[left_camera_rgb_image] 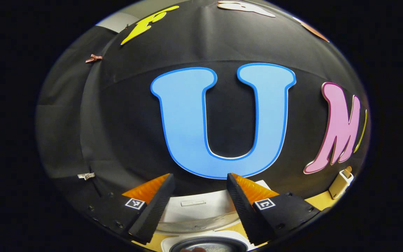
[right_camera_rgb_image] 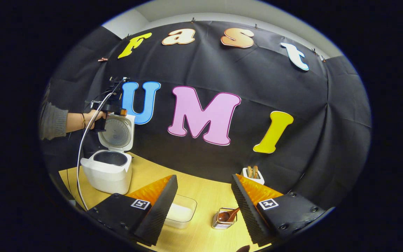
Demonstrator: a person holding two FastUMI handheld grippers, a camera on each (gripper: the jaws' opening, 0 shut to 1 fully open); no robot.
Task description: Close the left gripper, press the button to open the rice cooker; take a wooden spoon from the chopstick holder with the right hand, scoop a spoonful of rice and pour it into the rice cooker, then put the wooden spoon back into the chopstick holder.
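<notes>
Right gripper (right_camera_rgb_image: 204, 196), fingers spread, empty; brown wooden spoon (right_camera_rgb_image: 228, 215) at five o'clock untaken. White rice cooker (right_camera_rgb_image: 107, 169), lid raised. Left gripper (left_camera_rgb_image: 200, 196) likewise spread.

The rice cooker (right_camera_rgb_image: 107, 171) stands at the table's (right_camera_rgb_image: 201, 190) far-left corner with its lid (right_camera_rgb_image: 117, 132) swung upright, so the pot mouth (right_camera_rgb_image: 110, 158) lies open from above and from the front; the raised lid blocks any approach from behind. The left gripper (right_camera_rgb_image: 112, 105) and the hand (right_camera_rgb_image: 94, 119) holding it hang just above that lid, with a cable (right_camera_rgb_image: 82, 154) drooping down the cooker's left side. Bare tabletop runs between the cooker and the chopstick holder (right_camera_rgb_image: 224, 218). A clear rice container (right_camera_rgb_image: 182, 211) sits between them (partly hidden by a finger). A white holder (right_camera_rgb_image: 253, 175) stands near the back wall, well apart.
</notes>
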